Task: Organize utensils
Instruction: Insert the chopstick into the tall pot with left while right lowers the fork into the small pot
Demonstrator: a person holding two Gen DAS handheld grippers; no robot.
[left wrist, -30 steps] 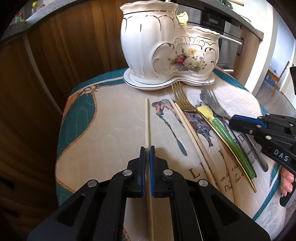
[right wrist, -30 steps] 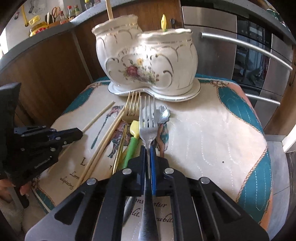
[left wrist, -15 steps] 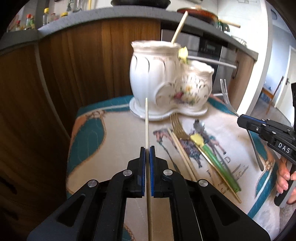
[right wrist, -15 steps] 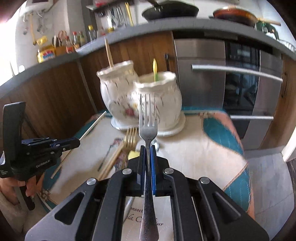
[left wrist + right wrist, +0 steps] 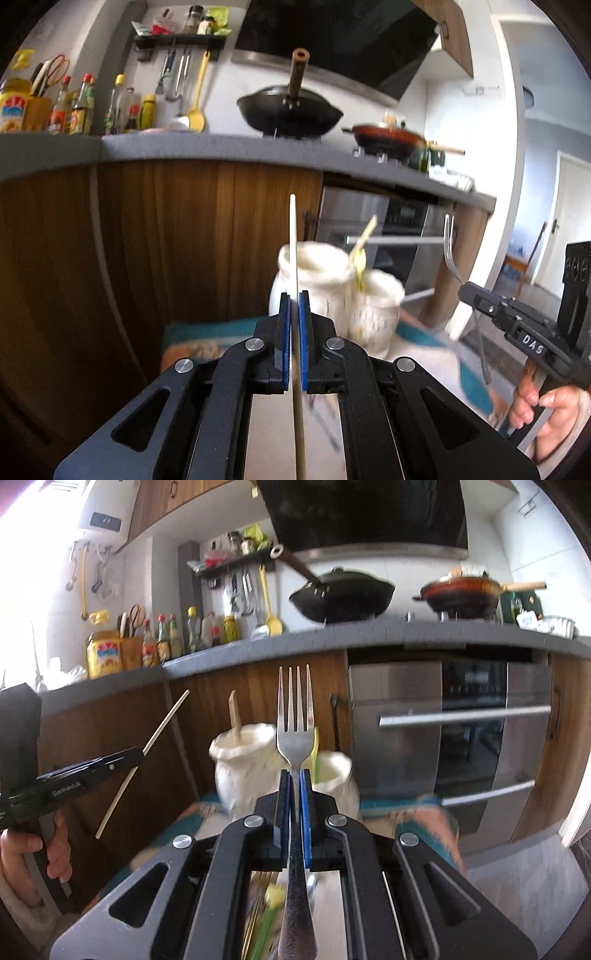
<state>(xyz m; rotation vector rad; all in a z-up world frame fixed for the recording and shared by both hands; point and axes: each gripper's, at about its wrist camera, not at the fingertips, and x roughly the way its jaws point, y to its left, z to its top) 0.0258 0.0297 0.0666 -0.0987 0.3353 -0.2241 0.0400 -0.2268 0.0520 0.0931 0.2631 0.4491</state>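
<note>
In the left wrist view, the left gripper [image 5: 294, 295] is clamped on a pale chopstick [image 5: 293, 240] at frame centre, its tip rising in front of the blurred white ceramic holder [image 5: 321, 295]; the right gripper [image 5: 466, 290] enters at right, gripping a fork [image 5: 450, 251] seen edge-on. In the right wrist view, the right gripper [image 5: 294, 775] is closed on the fork [image 5: 295, 738], tines up at centre, revealing utensils [image 5: 266, 897] lying at lower centre, while the left gripper [image 5: 138, 754] with its chopstick [image 5: 162, 723] sits at left.

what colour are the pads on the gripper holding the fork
Blue pads, clamped on the silver fork; clearest in the right wrist view.
</note>
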